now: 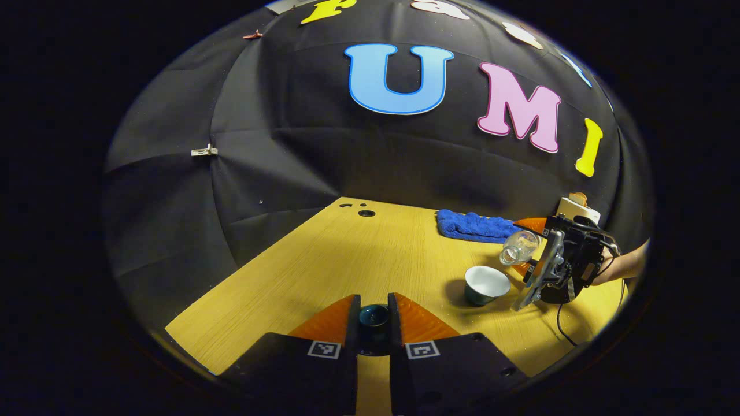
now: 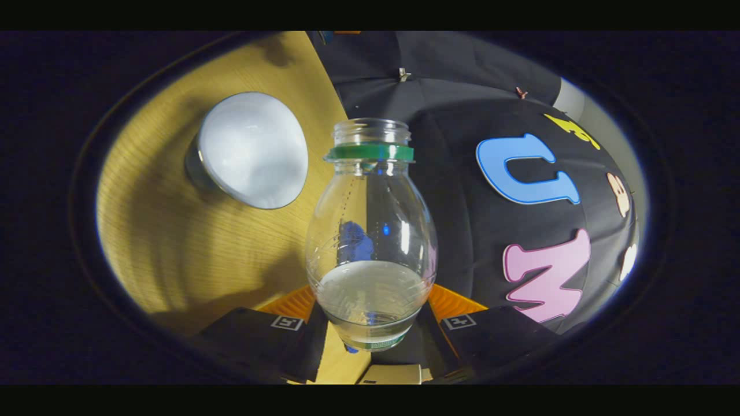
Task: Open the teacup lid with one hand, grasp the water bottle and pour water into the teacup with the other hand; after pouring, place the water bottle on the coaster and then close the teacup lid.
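Observation:
My left gripper (image 1: 373,319) is shut on the dark teacup lid (image 1: 373,316), held low over the near part of the wooden table (image 1: 324,271). The open teacup (image 1: 486,284), white inside and dark outside, stands to the right. Above and right of it, my right gripper holds the clear water bottle (image 1: 518,247) tilted with its mouth toward the cup. In the right gripper view the uncapped bottle (image 2: 370,231) with a green neck ring sits between the fingers of my right gripper (image 2: 373,323), a little water pooled at its base. The teacup (image 2: 251,150) lies beyond on the left.
A blue cloth (image 1: 473,226) lies at the back of the table near the booth wall. A white and orange object (image 1: 577,207) sits behind the right gripper. A hand (image 1: 624,264) holds that gripper, with a cable (image 1: 563,329) trailing. Small holes (image 1: 366,213) mark the table's far corner.

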`<state>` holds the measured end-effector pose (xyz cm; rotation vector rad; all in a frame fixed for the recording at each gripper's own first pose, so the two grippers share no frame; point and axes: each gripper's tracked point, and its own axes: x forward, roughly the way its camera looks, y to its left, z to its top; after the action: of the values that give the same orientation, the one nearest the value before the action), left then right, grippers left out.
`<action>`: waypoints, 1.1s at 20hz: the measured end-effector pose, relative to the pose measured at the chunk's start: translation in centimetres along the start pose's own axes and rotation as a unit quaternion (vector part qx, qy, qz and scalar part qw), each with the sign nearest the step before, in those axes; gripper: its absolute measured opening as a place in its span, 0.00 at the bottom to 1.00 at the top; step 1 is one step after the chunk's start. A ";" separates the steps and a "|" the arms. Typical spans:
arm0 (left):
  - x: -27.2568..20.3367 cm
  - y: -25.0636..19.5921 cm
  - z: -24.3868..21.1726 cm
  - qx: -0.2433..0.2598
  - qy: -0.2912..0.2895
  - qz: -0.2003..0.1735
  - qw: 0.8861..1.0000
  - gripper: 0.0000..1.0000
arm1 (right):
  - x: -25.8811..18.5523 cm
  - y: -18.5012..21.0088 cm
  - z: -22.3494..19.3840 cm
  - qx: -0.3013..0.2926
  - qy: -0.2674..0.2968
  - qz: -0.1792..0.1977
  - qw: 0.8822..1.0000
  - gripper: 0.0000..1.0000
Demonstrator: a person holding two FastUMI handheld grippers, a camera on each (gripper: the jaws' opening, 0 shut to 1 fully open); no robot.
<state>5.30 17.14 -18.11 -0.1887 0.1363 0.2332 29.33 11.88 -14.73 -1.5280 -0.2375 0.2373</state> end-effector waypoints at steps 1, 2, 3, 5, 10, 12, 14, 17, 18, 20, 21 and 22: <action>0.2 0.0 -0.1 0.005 0.001 0.001 1.000 0.26 | 0.1 -0.1 0.1 -0.007 -0.002 -0.002 1.000 0.72; 0.4 0.0 -0.3 0.007 0.002 0.003 1.000 0.27 | 0.3 0.0 0.2 -0.013 -0.004 -0.004 1.000 0.72; 0.4 -0.1 -0.3 0.005 0.003 0.005 1.000 0.23 | 0.5 -0.1 0.2 -0.022 -0.006 -0.006 1.000 0.72; 0.8 -0.5 -0.4 -0.007 0.003 0.004 1.000 0.27 | 0.6 -0.3 0.5 -0.044 -0.013 -0.011 0.999 0.72; 1.1 -0.8 -0.5 -0.010 0.002 -0.003 1.000 0.27 | 1.2 -0.6 0.6 -0.072 -0.023 -0.014 0.997 0.72; 1.0 -0.6 -0.8 -0.006 0.005 -0.002 1.000 0.27 | 1.3 -0.6 0.4 -0.082 -0.025 -0.015 0.996 0.72; 0.8 -0.4 -0.7 -0.009 0.005 -0.001 1.000 0.27 | 1.4 -0.6 0.4 -0.098 -0.027 -0.017 0.995 0.72; 0.7 -0.4 -1.1 -0.015 0.009 0.001 1.000 0.27 | 1.2 -0.8 0.7 -0.121 -0.032 -0.021 0.992 0.72; 0.6 -0.4 -1.2 -0.014 0.010 0.001 1.000 0.27 | 1.4 -0.9 0.9 -0.128 -0.034 -0.022 0.991 0.72; 0.6 -0.7 -1.1 -0.011 0.009 -0.001 1.000 0.27 | 1.4 -1.2 1.0 -0.139 -0.039 -0.024 0.989 0.72; 0.5 -0.6 -1.2 -0.008 0.010 -0.001 1.000 0.23 | 1.5 -1.3 1.1 -0.144 -0.042 -0.025 0.988 0.72; 0.5 -0.7 -1.4 -0.005 0.011 -0.002 1.000 0.23 | 1.5 -1.3 1.3 -0.150 -0.046 -0.025 0.987 0.67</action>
<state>5.77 16.33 -19.40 -0.2014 0.1575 0.2280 30.39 13.50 -13.41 -1.8078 -0.3979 0.2410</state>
